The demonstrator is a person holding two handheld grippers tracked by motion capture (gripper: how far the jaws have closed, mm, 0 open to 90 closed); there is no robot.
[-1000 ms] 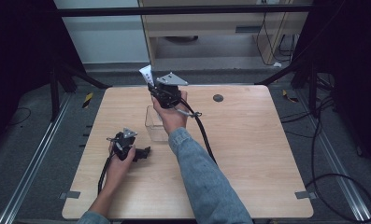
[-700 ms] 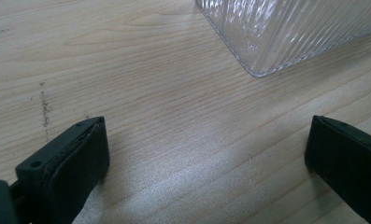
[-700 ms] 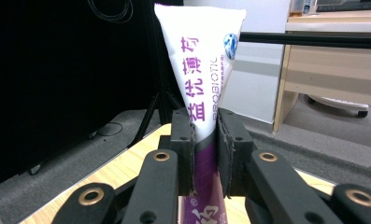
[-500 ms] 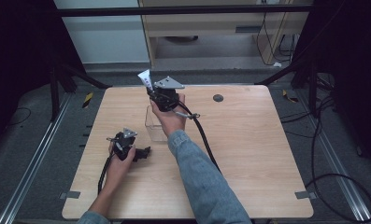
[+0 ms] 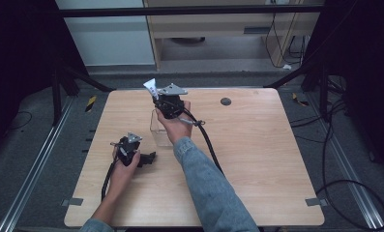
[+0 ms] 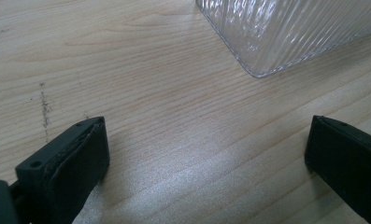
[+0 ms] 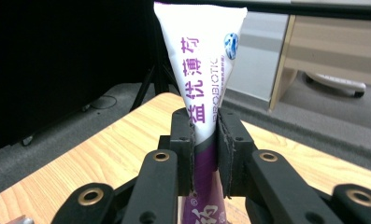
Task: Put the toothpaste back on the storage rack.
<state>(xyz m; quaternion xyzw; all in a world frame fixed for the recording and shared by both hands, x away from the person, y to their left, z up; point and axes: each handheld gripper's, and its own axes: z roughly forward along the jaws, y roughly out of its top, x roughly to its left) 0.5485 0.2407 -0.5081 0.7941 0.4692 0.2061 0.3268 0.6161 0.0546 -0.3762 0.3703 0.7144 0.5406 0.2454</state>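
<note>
right gripper [image 7: 205,154]: clamped on the toothpaste tube [image 7: 203,70], which is pinched low on its body with the flat crimped end pointing up; in the high view the right gripper [image 5: 166,104] is seen held above the table's far half.
toothpaste tube: held off the table at about 12 o'clock from the clear container [image 5: 161,128], white end [image 5: 150,89] tilted toward 11 o'clock.
change: compared with a second ago, the gripper and tube are seen shifted slightly toward 9 o'clock and a little nearer the container's far rim (a small drift, not a big move); the grip itself looks unchanged.
meaning: the tube is judged to be carried toward the container, with the drop not yet made; lowering and release are still needed.
left gripper [image 5: 148,158]: jaws spread wide with nothing between them, rested on the wooden table [image 5: 257,164] at about 8 o'clock from the container.
clear container: its ribbed corner [image 6: 286,32] is seen just beyond the left jaws, apart from them, so it is not braced.
</note>
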